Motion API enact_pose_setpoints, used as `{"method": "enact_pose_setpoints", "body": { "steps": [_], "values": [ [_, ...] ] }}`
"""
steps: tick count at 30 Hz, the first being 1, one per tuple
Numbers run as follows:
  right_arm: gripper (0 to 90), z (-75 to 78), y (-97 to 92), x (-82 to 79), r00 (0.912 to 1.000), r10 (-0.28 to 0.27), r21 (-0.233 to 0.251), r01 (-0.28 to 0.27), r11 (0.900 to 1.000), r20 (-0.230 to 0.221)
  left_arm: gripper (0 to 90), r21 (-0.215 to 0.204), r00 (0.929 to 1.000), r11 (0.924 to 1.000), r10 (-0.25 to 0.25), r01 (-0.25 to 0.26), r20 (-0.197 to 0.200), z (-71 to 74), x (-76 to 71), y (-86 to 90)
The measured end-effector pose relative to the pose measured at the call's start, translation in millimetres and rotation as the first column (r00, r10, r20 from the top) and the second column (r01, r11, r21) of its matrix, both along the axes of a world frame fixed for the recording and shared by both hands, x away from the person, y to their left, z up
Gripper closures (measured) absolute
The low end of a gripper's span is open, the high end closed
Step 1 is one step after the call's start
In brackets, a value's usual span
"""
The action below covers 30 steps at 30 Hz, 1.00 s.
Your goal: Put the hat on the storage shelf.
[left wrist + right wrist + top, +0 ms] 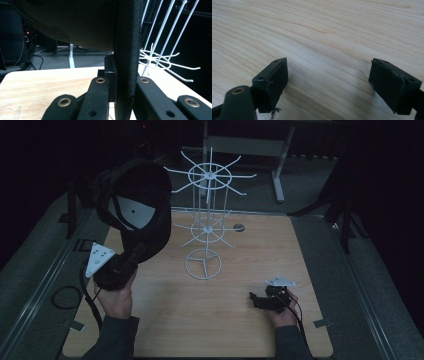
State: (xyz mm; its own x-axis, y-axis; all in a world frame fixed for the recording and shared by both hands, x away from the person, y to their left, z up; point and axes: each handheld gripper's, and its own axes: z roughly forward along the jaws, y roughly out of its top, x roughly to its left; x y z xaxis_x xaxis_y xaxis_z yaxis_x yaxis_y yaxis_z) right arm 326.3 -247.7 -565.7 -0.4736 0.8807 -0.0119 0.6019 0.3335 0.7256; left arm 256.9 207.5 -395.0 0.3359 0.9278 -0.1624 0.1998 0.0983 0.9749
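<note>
Above tabletop, left of white wire rack: black cap, raised, brim clenched in left claw. Not yet hung on rack, judging likely goal. Right claw: released, resting low.

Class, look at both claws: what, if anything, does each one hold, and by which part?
The left claw grips a black cap by the edge of its brim, raised off the table. The right claw is open and holds nothing.

The high view is dim, its surroundings nearly black, and only the bench catches soft light. Both gripper views are brighter; the nearest jaws blur, casting faint shadows.
</note>
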Motion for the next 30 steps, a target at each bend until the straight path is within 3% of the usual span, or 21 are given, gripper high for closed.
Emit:
{"method": "enact_pose_setpoints", "body": {
  "steps": [22, 30],
  "values": [
    [15.4, 0.0, 0.1, 0.0, 1.0000, 0.000, 0.001, 0.000, 1.0000, 0.000, 86.7, 0.007, 0.9998, 0.9998, -0.019, 0.019, 0.004, 2.8, 2.1, -9.3],
    [15.4, 0.0, 0.0, 0.0, 1.0000, 0.000, 0.000, 0.000, 1.0000, 0.000, 86.7, 0.045, 0.9999, 0.9990, -0.006, 0.005, 0.010, 2.8, 2.8, -15.9]
  ]
}}
